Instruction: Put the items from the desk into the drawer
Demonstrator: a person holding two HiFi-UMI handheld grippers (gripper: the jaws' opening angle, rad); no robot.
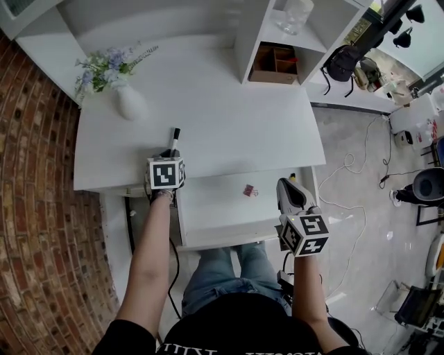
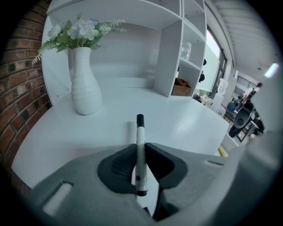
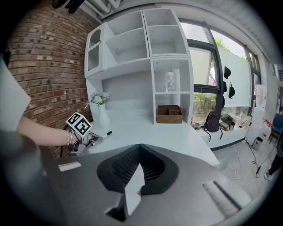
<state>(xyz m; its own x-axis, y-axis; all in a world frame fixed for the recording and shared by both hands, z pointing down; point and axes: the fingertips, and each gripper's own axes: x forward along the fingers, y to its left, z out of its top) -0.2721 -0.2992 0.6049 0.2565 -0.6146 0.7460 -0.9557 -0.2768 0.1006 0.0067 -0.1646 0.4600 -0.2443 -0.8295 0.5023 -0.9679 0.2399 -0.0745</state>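
Note:
A white marker pen (image 1: 175, 136) with a black cap lies on the white desk (image 1: 236, 118) near its front left edge. My left gripper (image 1: 171, 154) is shut on it. In the left gripper view the pen (image 2: 140, 132) runs straight between the two dark pads (image 2: 121, 165), cap pointing away, and the left gripper (image 2: 140, 149) pinches its barrel. The open white drawer (image 1: 215, 208) below the desk holds a small red binder clip (image 1: 250, 190). My right gripper (image 1: 284, 184) hovers over the drawer's right end, its jaws (image 3: 139, 145) shut and empty.
A white vase with flowers (image 1: 130, 102) stands at the desk's back left, close behind the pen. A shelf unit with a wooden box (image 1: 274, 62) and a glass jar (image 1: 291, 15) rises at the back right. A brick wall (image 1: 35, 173) borders the left.

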